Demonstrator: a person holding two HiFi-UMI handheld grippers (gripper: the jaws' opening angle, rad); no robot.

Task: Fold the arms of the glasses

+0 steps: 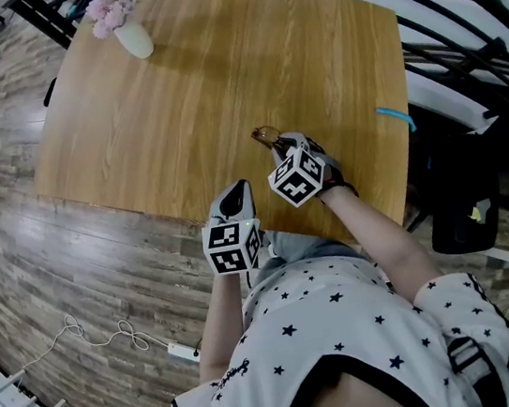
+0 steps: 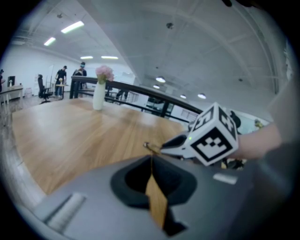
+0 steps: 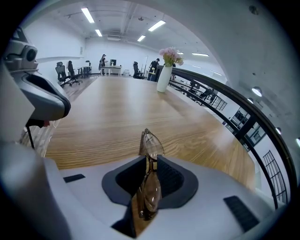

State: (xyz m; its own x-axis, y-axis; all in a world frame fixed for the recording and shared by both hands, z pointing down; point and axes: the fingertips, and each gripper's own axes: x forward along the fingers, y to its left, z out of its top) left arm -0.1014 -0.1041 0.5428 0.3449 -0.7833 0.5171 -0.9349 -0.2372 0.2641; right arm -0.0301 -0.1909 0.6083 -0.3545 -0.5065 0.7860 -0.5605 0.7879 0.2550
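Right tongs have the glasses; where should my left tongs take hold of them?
Probably the glasses by the free lens rim sticking out past the right tongs. The frame stands edge-on, so bring the left tongs, opened, from the far end.

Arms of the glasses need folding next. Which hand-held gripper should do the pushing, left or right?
Left, probably. The right hand-held gripper is clamped on the glasses, so it is busy holding them. The left hand-held gripper is shut, empty, and close beside it.
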